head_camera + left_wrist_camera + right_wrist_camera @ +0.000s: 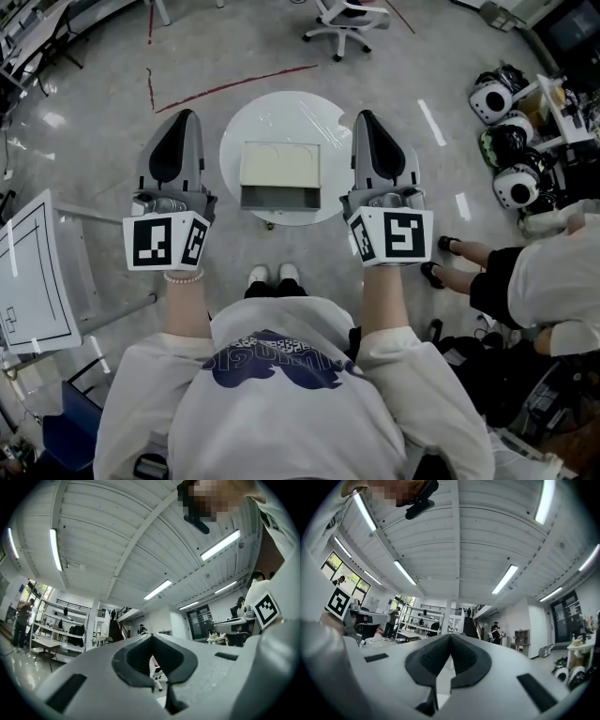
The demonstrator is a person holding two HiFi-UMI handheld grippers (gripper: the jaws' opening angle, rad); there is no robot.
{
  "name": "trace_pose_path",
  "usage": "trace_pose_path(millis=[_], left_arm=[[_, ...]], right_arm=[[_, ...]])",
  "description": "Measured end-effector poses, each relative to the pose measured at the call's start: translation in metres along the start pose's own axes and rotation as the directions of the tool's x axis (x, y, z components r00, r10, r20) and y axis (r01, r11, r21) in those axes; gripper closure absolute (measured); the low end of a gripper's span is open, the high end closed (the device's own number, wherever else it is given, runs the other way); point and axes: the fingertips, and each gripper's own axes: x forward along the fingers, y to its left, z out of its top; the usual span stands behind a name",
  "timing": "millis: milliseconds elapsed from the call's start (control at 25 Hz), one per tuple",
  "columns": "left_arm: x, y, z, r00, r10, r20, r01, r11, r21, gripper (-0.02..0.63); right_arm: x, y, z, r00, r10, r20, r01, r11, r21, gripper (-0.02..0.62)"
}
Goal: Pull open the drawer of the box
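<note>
- Person's white shirt (281, 394) is nearest; left gripper (187, 117) and right gripper (366, 117) flank the round table (272, 117), claws pressed together, empty.
- Box (279, 162) sits mid-table, its drawer (279, 198) seemingly partly out toward the near edge.
- Pulling further likely needs a spread claw pinching the drawer front.

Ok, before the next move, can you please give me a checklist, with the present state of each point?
1. Left claw shut, nothing between its jaws: ok.
2. Right claw shut, nothing between its jaws: ok.
3. Box standing on the round table, between the two claws: ok.
4. Both claws apart from the box, touching nothing: ok.
5. Drawer looks pulled out toward the person, its inside showing: ok.
6. Handle on the drawer front: cannot tell.
</note>
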Motion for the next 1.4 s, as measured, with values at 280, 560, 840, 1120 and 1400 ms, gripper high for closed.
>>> trace_pose_path(millis=[280,560,840,1120,1400], left_arm=[[0.002,0.002,-0.005,1.0,0.002,-0.013,-0.002,1.0,-0.002,0.6],[0.001,0.007,-0.01,1.0,0.011,-0.024,-0.011,1.0,-0.01,0.598],[-0.003,0.022,-0.008,0.999,0.049,-0.02,-0.049,0.999,-0.01,0.6],[-0.007,0.023,-0.015,0.998,0.052,-0.038,-0.052,0.999,-0.012,0.598],[-0.009,0.02,-0.016,0.998,0.054,-0.042,-0.055,0.998,-0.016,0.598]], right_arm=[[0.002,0.0,-0.006,1.0,-0.006,-0.003,0.006,1.0,0.013,0.595],[0.005,-0.003,-0.017,0.997,-0.045,-0.06,0.043,0.999,-0.034,0.598],[0.003,-0.012,-0.01,0.997,-0.067,-0.047,0.064,0.997,-0.046,0.598],[-0.001,-0.016,-0.009,0.996,-0.074,-0.048,0.071,0.996,-0.063,0.598],[-0.004,-0.013,-0.009,0.997,-0.064,-0.048,0.06,0.995,-0.084,0.598]])
